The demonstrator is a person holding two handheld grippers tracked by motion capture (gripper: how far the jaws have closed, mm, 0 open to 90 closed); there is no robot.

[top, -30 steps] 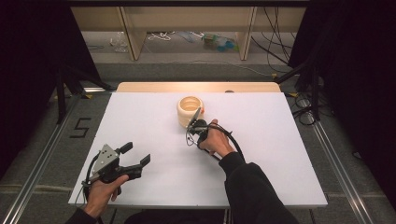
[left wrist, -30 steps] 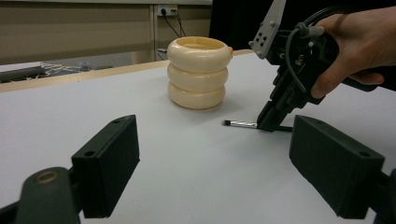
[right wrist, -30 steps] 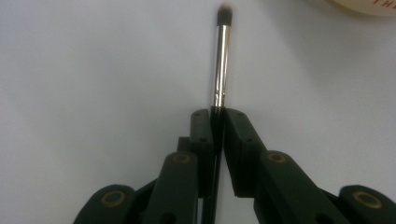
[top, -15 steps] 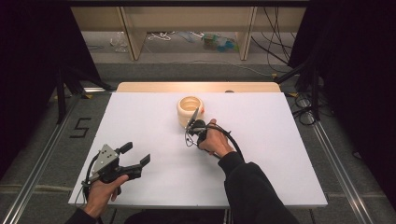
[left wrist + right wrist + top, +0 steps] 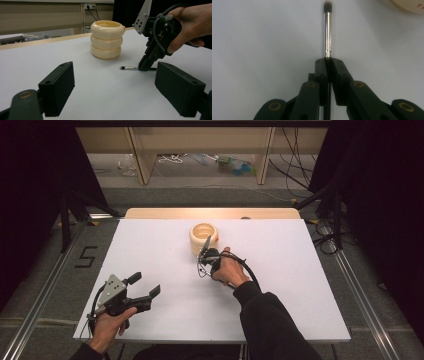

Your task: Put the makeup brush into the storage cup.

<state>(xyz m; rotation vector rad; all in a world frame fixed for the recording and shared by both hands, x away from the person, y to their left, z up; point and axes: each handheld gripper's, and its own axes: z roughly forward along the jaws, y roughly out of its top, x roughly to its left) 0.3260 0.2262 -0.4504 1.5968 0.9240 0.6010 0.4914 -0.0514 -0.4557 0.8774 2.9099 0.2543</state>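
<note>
**Right gripper clamped on small brush beside ringed holder**

The right gripper (image 5: 202, 259) stands near the centre of the white table (image 5: 300, 285), tilted jaws-down, with the person's right hand (image 5: 229, 270) wrapped around its body. Its jaws are closed on a small brush (image 5: 328, 37) — in the right gripper view the two black pads meet around the handle, and the metal ferrule and dark bristle tip project straight out toward 12 o'clock.

In the left gripper view the brush (image 5: 129, 67) lies level, at or just above the table surface; whether it touches cannot be told. The right gripper (image 5: 145, 67) pinches its rear end.

The cream ringed holder (image 5: 204, 238) — three stacked rounded rings, open at the top — stands upright on the table at roughly 12 o'clock from the right gripper, just beside it and apart from the brush.

The left gripper (image 5: 145, 287) sits at the table's near-left area, about 8 o'clock from the holder, held in the left hand (image 5: 111, 327). Its jaws stand wide apart with nothing between them, and they point toward the holder and the brush.
</note>
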